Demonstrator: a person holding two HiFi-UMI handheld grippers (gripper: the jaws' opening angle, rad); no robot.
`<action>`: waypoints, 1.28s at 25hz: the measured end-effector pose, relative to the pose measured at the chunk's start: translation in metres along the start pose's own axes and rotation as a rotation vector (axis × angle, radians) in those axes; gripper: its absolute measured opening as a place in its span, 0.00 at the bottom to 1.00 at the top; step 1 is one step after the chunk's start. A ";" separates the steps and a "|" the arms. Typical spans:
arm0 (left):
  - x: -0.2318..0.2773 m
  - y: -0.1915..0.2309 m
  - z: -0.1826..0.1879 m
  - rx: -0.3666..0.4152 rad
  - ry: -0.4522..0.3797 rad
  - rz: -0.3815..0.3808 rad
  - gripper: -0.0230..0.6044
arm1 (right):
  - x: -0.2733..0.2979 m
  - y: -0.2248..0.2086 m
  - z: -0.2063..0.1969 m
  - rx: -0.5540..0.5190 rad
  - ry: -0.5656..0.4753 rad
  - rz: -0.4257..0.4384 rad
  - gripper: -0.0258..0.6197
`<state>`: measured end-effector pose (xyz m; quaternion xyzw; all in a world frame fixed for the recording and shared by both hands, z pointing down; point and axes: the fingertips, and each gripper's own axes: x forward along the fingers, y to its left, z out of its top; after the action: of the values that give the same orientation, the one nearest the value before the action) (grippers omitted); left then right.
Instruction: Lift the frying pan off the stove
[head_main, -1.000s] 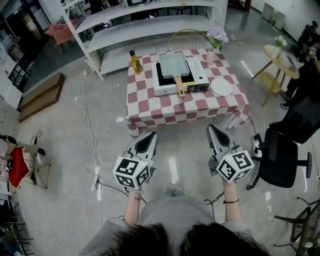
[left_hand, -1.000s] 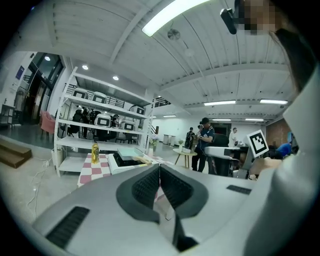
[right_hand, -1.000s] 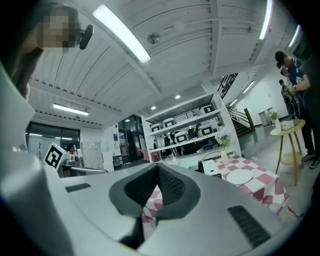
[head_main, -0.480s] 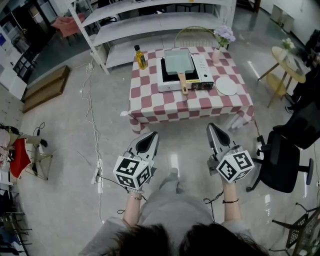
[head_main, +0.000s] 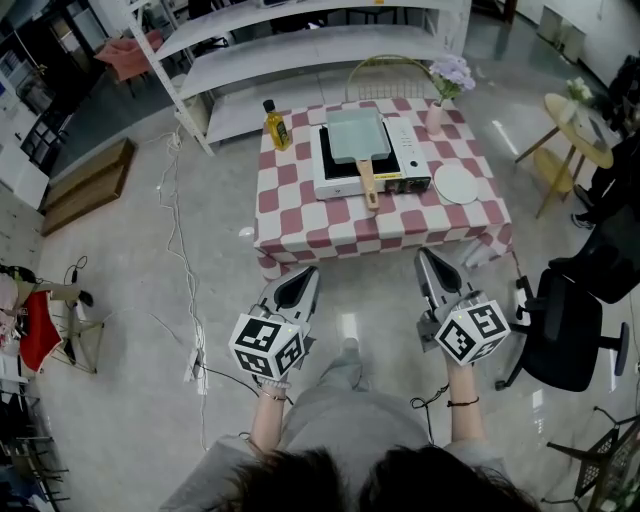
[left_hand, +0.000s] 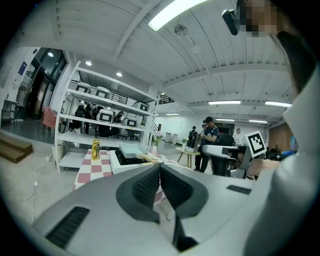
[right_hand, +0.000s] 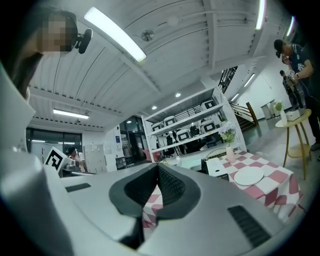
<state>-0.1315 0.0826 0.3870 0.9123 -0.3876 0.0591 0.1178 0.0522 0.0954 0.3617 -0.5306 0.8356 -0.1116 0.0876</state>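
Item: pale green square frying pan (head_main: 352, 133) on white portable stove (head_main: 404, 150), far-centre of red-checked tabletop (head_main: 290, 212), wooden handle (head_main: 367, 181) toward near edge; left gripper (head_main: 298, 280) and right gripper (head_main: 432, 266) closed, empty, well apart from it; advisable: open one, clamp handle squarely, lift level.

I see the checked table (head_main: 300, 215) carrying an oil bottle (head_main: 271, 124), a white stove (head_main: 405, 150), a flower vase (head_main: 436, 118) and a white plate (head_main: 456, 184).
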 end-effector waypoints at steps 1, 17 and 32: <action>0.006 0.004 0.002 -0.001 0.000 -0.007 0.08 | 0.005 -0.003 0.001 0.000 -0.001 -0.006 0.07; 0.082 0.049 0.019 -0.013 0.034 -0.123 0.08 | 0.071 -0.044 0.004 0.016 0.013 -0.069 0.07; 0.124 0.055 0.004 0.014 0.121 -0.229 0.08 | 0.105 -0.062 -0.009 0.025 0.045 -0.081 0.07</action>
<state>-0.0856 -0.0412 0.4175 0.9462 -0.2728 0.1027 0.1406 0.0591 -0.0248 0.3845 -0.5603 0.8137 -0.1376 0.0706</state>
